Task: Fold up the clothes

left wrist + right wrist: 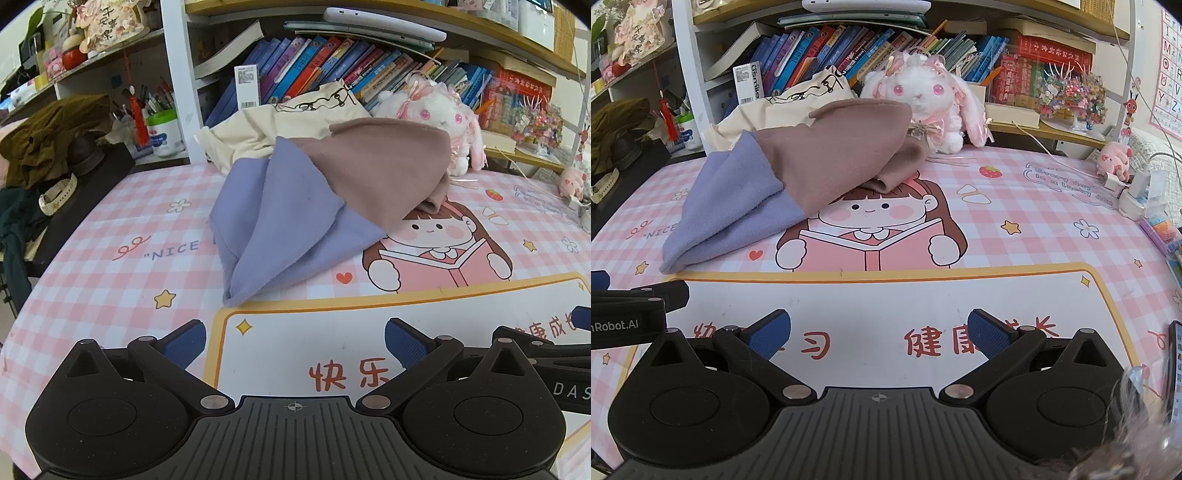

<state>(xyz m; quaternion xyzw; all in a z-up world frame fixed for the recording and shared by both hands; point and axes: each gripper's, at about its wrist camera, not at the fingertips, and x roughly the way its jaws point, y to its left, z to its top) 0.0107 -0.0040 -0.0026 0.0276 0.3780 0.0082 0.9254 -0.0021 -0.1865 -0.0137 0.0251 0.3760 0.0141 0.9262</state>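
Beyond both open, empty jaws, purple-and-brown garment (306,206) heaped on pink desk mat (1015,206), well apart.

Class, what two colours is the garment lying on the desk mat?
Lilac-blue and dusty pink-brown garment; clearest in the right wrist view.

Two grippers are showing: the left gripper (294,341) and the right gripper (879,334), each presenting two blue-padded fingers spread apart. Two garments are lying on the desk mat (1052,206): one lilac-and-mauve garment (783,177) and one cream garment (768,114) behind it. One white plush rabbit (923,99) and one small pink plush toy (1115,158) are sitting at the back.
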